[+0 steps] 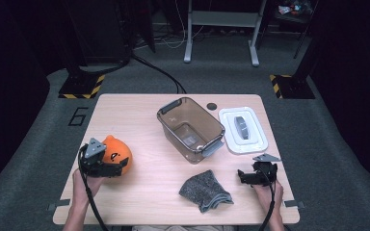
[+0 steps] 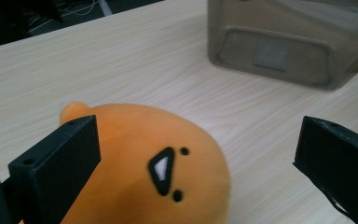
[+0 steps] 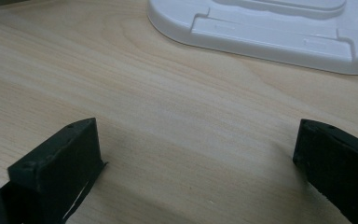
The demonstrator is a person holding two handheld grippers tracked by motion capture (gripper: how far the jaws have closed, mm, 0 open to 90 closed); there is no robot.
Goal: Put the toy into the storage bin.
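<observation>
Fingers (image 2: pixel 56 172) of the left gripper (image 1: pixel 107 166): spread wide, jaws well apart. The orange plush toy (image 2: pixel 144 168) sits between them, nearer the left finger; contact with either finger cannot be confirmed. Not clamped.

Fingers (image 3: pixel 58 168) of the right gripper (image 1: pixel 255 176): likewise wide open, holding nothing, bare table (image 3: pixel 168 121) between the jaws.

Plush position: near-left part of the table, well left of the clear brown bin (image 1: pixel 191 129). Face marks visible in the left gripper view: white triangle outlined in black, two black dots.

Bin: centre of the table, open top, grey handles at both ends. White lid (image 1: pixel 242 129) lies flat just right of it, grey handle at its middle. Grey cloth (image 1: pixel 204 191) crumpled at the near edge, between the two grippers.

Writing: a large "6" (image 1: pixel 78 116) marked on the floor left of the table. A pale square patch on the bin wall (image 2: pixel 270 53); no text legible.

Hidden: plush lower half cut off in the left gripper view; lid cropped in the right gripper view. Small item at the bin bottom too unclear to identify.
</observation>
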